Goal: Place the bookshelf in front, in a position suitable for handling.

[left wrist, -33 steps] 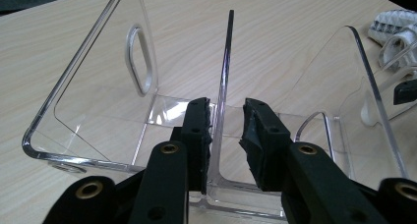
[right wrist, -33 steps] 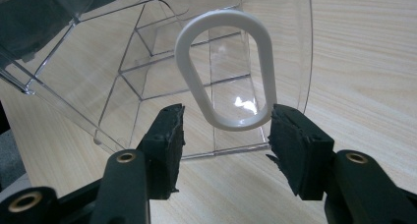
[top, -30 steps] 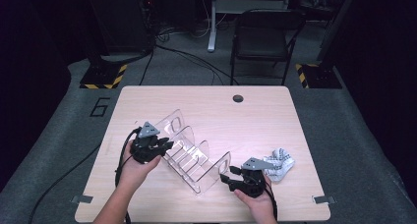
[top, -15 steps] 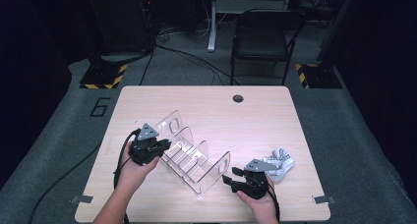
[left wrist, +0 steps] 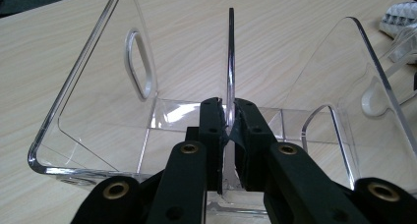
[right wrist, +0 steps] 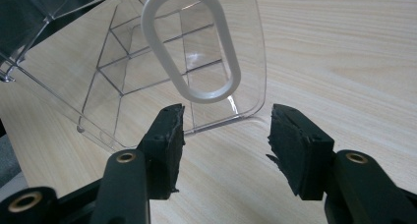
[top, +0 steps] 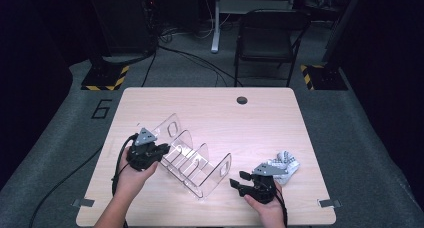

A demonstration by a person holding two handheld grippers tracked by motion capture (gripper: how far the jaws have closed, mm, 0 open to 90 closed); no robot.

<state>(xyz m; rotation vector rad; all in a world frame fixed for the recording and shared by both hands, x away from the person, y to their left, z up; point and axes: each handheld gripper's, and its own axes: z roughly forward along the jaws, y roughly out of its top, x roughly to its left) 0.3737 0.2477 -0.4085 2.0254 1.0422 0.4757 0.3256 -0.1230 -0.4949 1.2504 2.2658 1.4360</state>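
1. Since the earlier frames, we see the left gripper (top: 159,152) draw its jaws together on a divider of the clear acrylic file rack (top: 192,160); both hands sit about where they were, and the rack has not shifted.
2. We work on a pale wood-grain table (top: 220,118) with a round dark cable hole (top: 242,100) near its far edge.
3. Around the table we see grey carpet, a black folding chair (top: 267,38) beyond the far edge, yellow-and-black striped floor markers (top: 106,78), and a white numeral six on the floor (top: 102,109) at the left.
4. In the left gripper view, our left gripper (left wrist: 229,130) has just been closing and now pinches the near edge of one upright clear divider (left wrist: 230,62) between its pads.
5. The rack stands on the table's near half, between the two grippers, its panels rising at a slant.
6. Our right gripper (top: 239,183) hovers just beside the rack's right end panel, jaws parted and holding nothing.
7. In the right gripper view, that gripper (right wrist: 226,135) faces the end panel's white-rimmed oval handle slot (right wrist: 192,42), the pads clear of the plastic.
8. A white and grey patterned crumpled cloth (top: 286,163) lies near the right hand, on the table's right side.
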